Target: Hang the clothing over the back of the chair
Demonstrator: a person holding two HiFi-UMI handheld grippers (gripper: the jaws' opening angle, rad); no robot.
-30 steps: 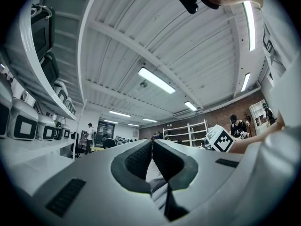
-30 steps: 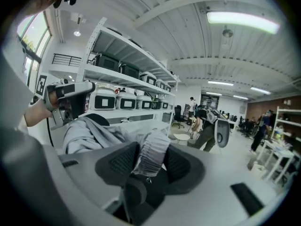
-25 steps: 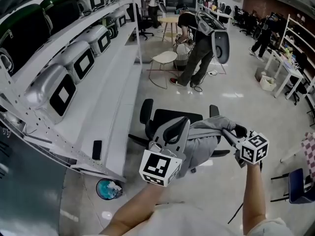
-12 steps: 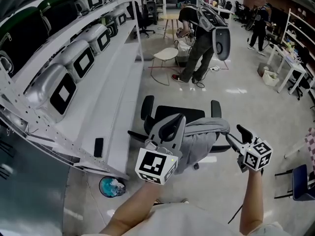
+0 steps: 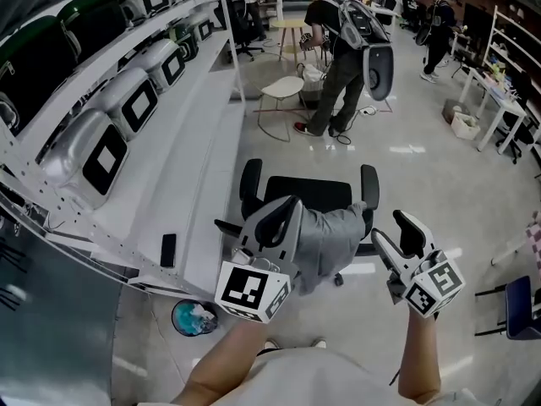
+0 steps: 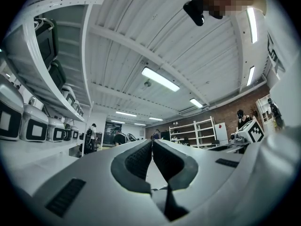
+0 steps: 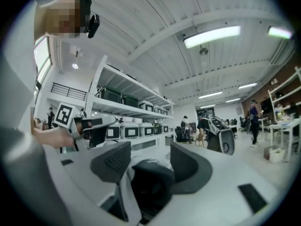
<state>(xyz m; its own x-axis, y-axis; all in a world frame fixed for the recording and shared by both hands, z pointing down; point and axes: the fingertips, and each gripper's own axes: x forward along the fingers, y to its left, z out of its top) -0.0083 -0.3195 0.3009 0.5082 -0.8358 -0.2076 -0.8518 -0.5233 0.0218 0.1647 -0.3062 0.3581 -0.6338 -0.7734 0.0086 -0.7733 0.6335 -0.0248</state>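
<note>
Clothing (image 5: 330,235) looks hung over chair (image 5: 308,194) back; beside it right gripper (image 5: 390,228) gapes empty, left gripper (image 5: 283,214) is closed on nothing, so withdraw next

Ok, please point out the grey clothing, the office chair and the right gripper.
grey clothing (image 5: 331,237), head view, middle of the fabric.
office chair (image 5: 308,194), head view, black seat.
right gripper (image 5: 392,231), head view, between its open fingers.

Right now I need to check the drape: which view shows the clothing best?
The head view: the grey clothing lies over the chair back, in plain sight. The left gripper view shows none of it. The right gripper view has only an unclear pale patch low between its open jaws, maybe cloth.
</note>
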